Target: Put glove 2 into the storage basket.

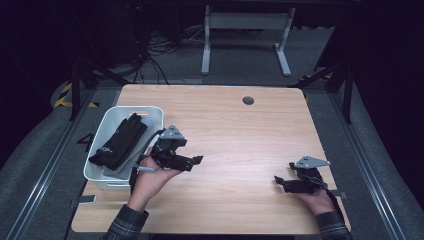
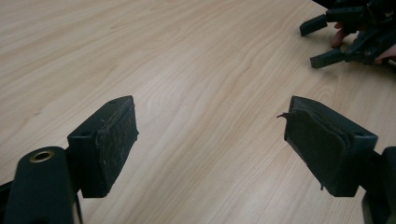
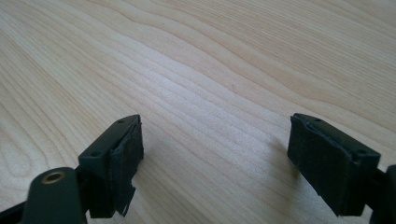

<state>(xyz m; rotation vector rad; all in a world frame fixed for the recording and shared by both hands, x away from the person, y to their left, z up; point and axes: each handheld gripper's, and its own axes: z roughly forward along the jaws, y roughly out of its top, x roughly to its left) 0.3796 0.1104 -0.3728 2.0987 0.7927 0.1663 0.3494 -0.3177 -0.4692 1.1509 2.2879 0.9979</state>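
Nearest the camera, low and to the right of the white basket (image 1: 102, 176): right gripper (image 1: 280, 181), jaws spread wide and empty, resting low over bare wood close to the tabletop's (image 1: 240, 150) front-right corner. In the right gripper view, just wood grain between the two pads.

Closer to the basket, just off its right wall: left gripper (image 1: 198, 160), jaws likewise released, nothing between them, pointed away from the basket toward the middle of the table. Worn, fraying pad (image 2: 114, 140) faces — likely grippy enough on fabric.

Inside the basket: black gloves (image 1: 120, 140), lying diagonally, fingers toward the far-right corner, cuff toward the near-left wall. Judged light, soft and limp — no risk of breakage, but apt to sag, fold and drag on the rim when lifted. Best taken at the bunched middle or the thicker cuff, pinching through both layers; a hold on a single fingertip likely to slip.

Beyond and right of the basket: broad open wood, free for setting down. Basket's left wall near the table's left edge, so movement better kept rightward.
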